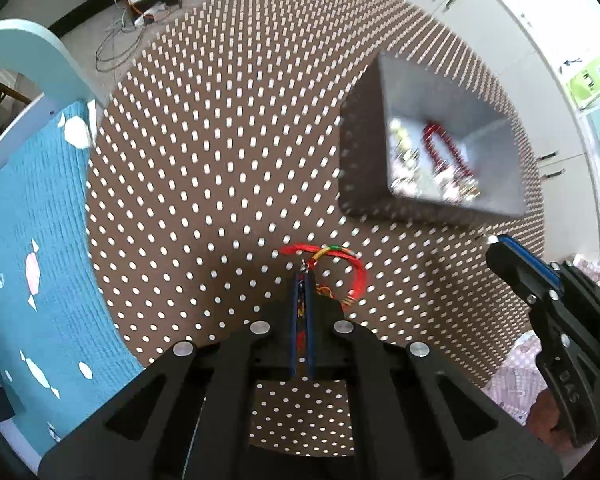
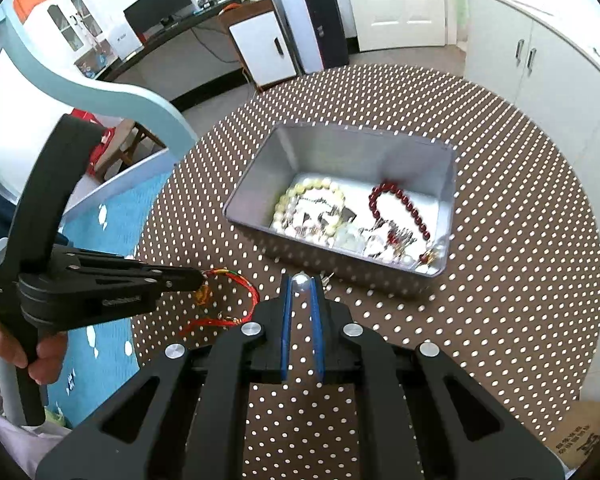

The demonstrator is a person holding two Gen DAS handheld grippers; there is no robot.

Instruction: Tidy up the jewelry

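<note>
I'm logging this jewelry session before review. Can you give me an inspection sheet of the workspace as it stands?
Surface: round table under a brown white-dotted cloth.
Job's things: open metal tin holding a pale bead bracelet, a dark red bead bracelet and small mixed pieces; red cord bracelet outside the tin.
Clutter: nothing seen on the cloth.
Grippers: left gripper shut on the red cord bracelet; right gripper shut on a small clear bead.
Cables: loose cables on the floor.
Surroundings: blue chair, white cabinets.
</note>
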